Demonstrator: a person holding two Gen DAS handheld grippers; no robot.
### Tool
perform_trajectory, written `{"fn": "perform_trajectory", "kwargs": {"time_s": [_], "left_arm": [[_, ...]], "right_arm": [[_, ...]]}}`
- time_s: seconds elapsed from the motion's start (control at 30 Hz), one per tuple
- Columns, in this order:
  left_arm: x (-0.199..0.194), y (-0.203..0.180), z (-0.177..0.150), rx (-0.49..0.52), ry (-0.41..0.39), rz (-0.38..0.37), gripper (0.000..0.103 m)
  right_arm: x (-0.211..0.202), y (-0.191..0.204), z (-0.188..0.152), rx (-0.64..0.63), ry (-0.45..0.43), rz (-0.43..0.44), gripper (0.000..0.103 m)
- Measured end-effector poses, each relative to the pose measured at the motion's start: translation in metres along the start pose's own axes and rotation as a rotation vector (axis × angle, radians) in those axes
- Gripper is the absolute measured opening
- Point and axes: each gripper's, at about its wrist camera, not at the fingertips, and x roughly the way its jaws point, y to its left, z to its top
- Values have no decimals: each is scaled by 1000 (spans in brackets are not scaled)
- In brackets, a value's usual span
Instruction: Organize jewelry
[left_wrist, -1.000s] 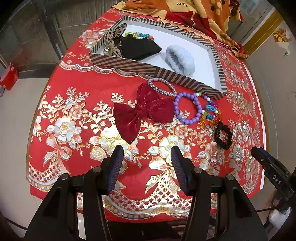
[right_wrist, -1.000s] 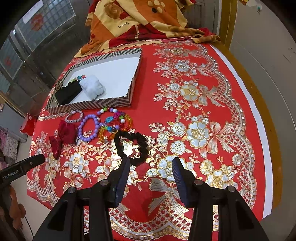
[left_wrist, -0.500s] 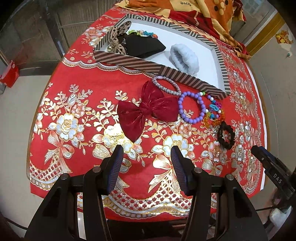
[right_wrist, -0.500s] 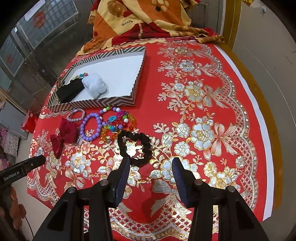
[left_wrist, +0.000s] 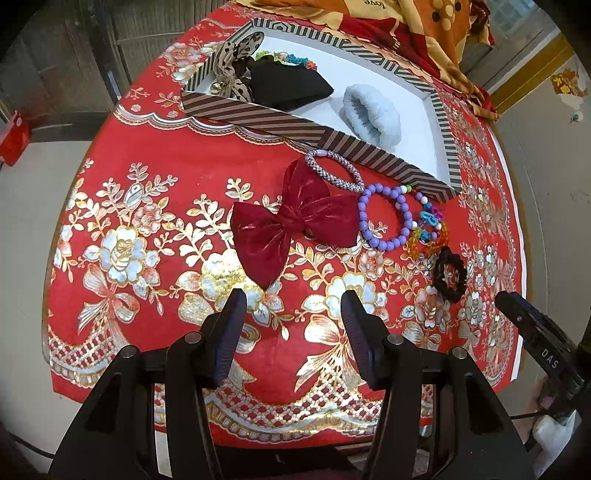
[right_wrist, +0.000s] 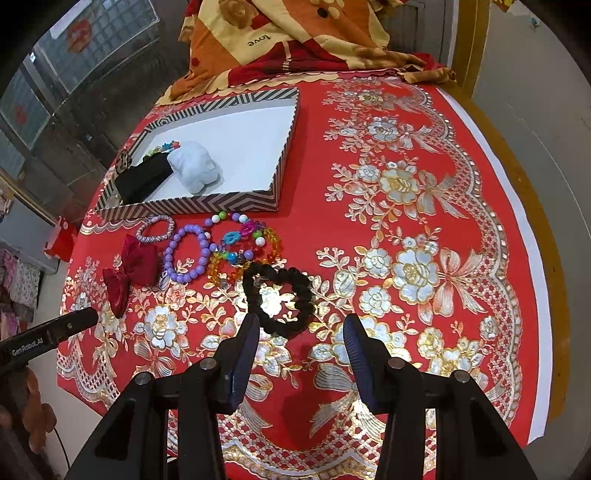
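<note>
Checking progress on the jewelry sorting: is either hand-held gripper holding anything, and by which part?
Nothing is held. The left hand-held gripper and right hand-held gripper are both open and empty.

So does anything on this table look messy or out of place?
Yes: the multicolored bead bracelet and orange bead bracelet lie overlapping in a tangle beside the purple bracelet, outside the striped box. Nothing looks spilled or broken.

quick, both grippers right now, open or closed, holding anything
Left gripper: open, holding nothing.
Right gripper: open, holding nothing, just short of the black bracelet.
</note>
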Motion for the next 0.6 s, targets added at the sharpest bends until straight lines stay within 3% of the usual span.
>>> {"fn": "perform_trajectory", "kwargs": {"time_s": [0.6], "left_arm": [[18, 6, 30, 2, 33, 6, 53]], "right_arm": [[23, 26, 30, -55, -5, 105, 45]]}}
